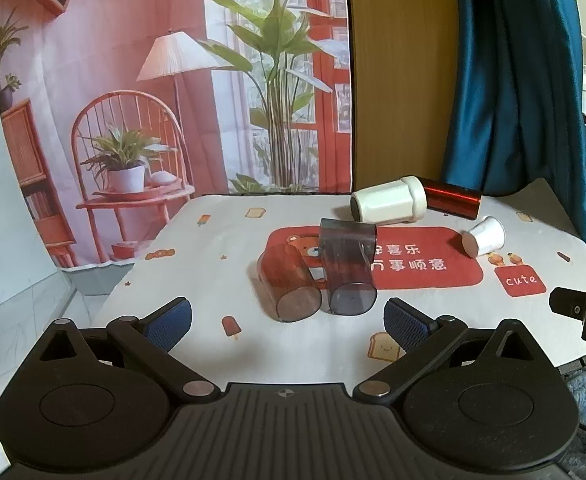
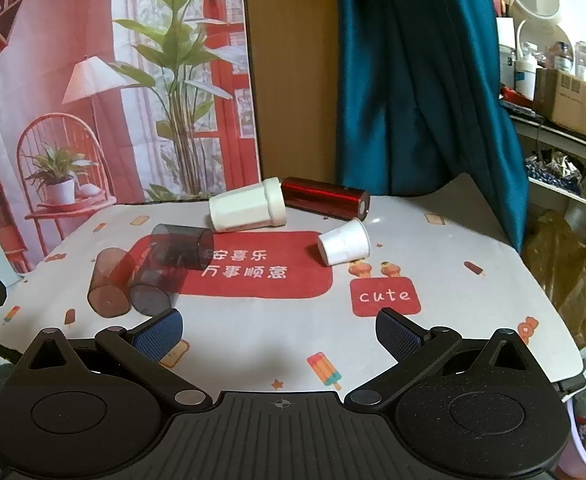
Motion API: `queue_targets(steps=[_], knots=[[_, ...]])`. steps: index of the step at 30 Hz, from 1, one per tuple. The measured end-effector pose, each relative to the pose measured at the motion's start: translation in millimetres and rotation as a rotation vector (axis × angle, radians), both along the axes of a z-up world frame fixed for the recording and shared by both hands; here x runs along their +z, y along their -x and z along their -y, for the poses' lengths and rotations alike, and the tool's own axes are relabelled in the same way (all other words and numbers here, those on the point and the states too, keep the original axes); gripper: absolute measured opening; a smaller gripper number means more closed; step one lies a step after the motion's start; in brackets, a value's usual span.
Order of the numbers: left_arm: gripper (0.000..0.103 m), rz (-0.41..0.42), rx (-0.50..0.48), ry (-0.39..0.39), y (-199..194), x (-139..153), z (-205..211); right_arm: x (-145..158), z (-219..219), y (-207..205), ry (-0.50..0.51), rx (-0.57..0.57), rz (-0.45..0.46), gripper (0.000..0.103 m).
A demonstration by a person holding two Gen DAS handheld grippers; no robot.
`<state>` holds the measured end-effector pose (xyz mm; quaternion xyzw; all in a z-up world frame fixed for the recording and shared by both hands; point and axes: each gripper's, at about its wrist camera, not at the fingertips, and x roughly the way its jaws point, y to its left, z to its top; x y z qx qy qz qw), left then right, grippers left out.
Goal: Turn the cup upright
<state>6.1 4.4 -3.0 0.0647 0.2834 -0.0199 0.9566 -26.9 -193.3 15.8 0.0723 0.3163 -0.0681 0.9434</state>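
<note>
Several cups lie on their sides on the table. A clear reddish cup (image 1: 287,284) (image 2: 111,282) and a smoky grey cup (image 1: 347,266) (image 2: 169,266) lie side by side. A large white cup (image 1: 389,200) (image 2: 247,206), a shiny red cylinder cup (image 1: 451,198) (image 2: 325,196) and a small white paper cup (image 1: 485,236) (image 2: 345,242) lie further back. My left gripper (image 1: 289,322) is open and empty, just short of the reddish and grey cups. My right gripper (image 2: 279,332) is open and empty, over the near table edge.
The table carries a white printed cloth with a red patch (image 1: 425,264) (image 2: 253,276). A printed backdrop (image 1: 153,80) hangs behind, a blue curtain (image 2: 413,80) at the back right. The right gripper's body shows at the right edge of the left wrist view (image 1: 581,308). Cluttered shelves (image 2: 565,100) stand to the right.
</note>
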Motion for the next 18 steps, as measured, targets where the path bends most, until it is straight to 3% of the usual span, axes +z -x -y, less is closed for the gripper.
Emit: queue_targets(steps=[18], knots=[[0.103,-0.017,0.002,0.0,-1.2,-2.3,-0.7,-4.1,3.6,-2.0,-0.003,-0.008,-0.014,0.103]])
